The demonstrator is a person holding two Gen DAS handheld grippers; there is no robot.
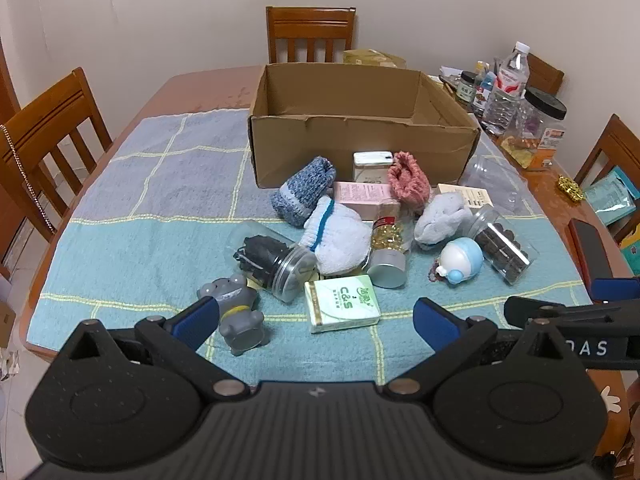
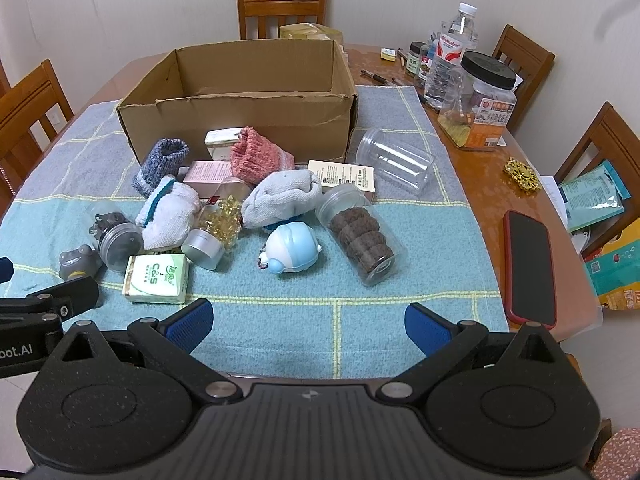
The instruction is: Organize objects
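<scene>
An empty cardboard box stands on the blue checked cloth. In front of it lies a heap: blue sock, pink sock, white sock, a jar of yellow capsules, a jar of dark cookies, a green C&S pack, a grey frog toy, a blue-white toy. My left gripper is open and empty, near the pack. My right gripper is open and empty, near the front edge.
An empty clear jar lies right of the box. A red-cased phone, a water bottle, a black-lidded jar and packets sit on the bare table at right. Wooden chairs surround the table.
</scene>
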